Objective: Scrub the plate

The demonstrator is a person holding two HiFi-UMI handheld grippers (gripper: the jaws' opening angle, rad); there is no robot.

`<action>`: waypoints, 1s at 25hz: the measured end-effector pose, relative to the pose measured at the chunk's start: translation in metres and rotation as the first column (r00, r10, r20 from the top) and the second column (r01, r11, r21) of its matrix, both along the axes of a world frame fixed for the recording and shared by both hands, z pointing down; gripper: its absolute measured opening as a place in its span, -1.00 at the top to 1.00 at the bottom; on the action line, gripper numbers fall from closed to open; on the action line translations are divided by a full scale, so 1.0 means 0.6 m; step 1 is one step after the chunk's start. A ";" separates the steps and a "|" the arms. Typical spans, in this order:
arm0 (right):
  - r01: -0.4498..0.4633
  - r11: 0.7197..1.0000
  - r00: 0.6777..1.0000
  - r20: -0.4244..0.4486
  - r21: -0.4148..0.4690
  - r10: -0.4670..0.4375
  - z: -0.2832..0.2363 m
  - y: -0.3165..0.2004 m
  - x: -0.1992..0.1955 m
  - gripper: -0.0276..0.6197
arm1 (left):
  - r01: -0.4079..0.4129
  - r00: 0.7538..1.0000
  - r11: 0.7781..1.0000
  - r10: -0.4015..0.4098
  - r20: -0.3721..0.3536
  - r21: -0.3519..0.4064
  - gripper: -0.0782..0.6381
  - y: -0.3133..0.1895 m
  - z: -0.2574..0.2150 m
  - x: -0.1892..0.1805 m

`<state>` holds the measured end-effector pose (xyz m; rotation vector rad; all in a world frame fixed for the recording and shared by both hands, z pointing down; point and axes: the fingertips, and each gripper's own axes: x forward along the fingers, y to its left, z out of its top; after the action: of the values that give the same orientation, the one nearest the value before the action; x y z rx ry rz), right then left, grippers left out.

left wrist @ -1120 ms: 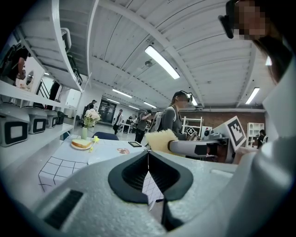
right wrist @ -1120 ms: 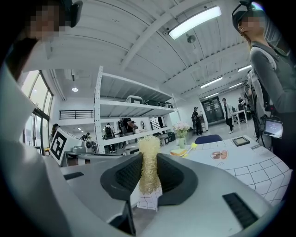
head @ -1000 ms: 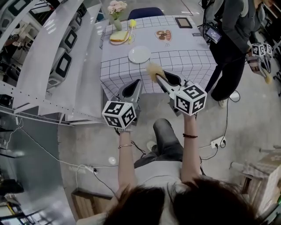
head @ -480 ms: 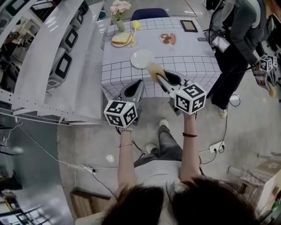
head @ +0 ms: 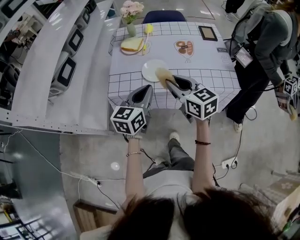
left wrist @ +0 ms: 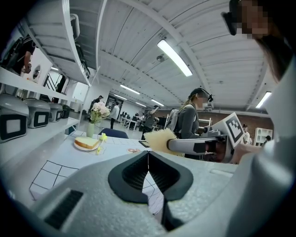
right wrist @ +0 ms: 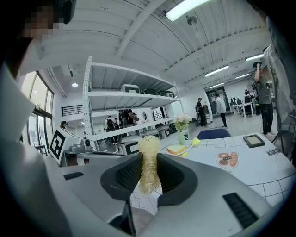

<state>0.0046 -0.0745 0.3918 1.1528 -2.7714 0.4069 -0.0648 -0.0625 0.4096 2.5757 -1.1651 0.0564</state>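
Observation:
An empty white plate (head: 151, 69) lies near the front edge of the grid-cloth table (head: 206, 70). My right gripper (head: 169, 83) is shut on a yellow fibrous scrubber (head: 163, 75), whose tip overlaps the plate's near right rim in the head view. In the right gripper view the scrubber (right wrist: 149, 163) stands pinched between the jaws. My left gripper (head: 146, 88) hovers by the table's front edge, left of the right one, jaws shut with nothing between them (left wrist: 148, 155). The left gripper view shows the scrubber (left wrist: 159, 140) at its right; the plate is hidden there.
Farther back on the table are a sandwich on a plate (head: 131, 45), a yellow brush (head: 147, 31), a flower vase (head: 131, 11), a doughnut picture mat (head: 185, 47) and a dark frame (head: 207, 33). A blue chair (head: 164, 16) stands behind. Shelving (head: 61, 65) runs along the left; a person (head: 262, 51) stands at the right.
The table has come closer as the person walked up to it. Both grippers kept their pose, and the scrubber now reaches the plate's near rim.

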 end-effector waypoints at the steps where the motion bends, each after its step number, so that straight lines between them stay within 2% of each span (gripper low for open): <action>1: 0.004 1.000 1.000 0.002 -0.004 -0.004 0.002 -0.009 -0.001 0.67 | 0.002 1.000 1.000 -0.002 0.000 -0.005 0.75 -0.008 0.003 0.000; 7: 0.040 0.999 0.999 0.003 -0.035 -0.040 0.013 -0.064 -0.011 0.67 | 0.020 1.000 0.999 -0.020 0.004 -0.029 0.75 -0.060 0.021 -0.001; 25: 0.126 0.989 0.988 -0.080 -0.083 -0.132 0.045 -0.199 -0.001 0.67 | 0.082 0.997 0.989 -0.082 0.002 -0.124 0.75 -0.182 0.073 0.008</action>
<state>0.0039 -0.1940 0.4189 0.9444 -2.7113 0.4360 -0.0598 -0.1717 0.4533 2.4174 -1.2248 0.1024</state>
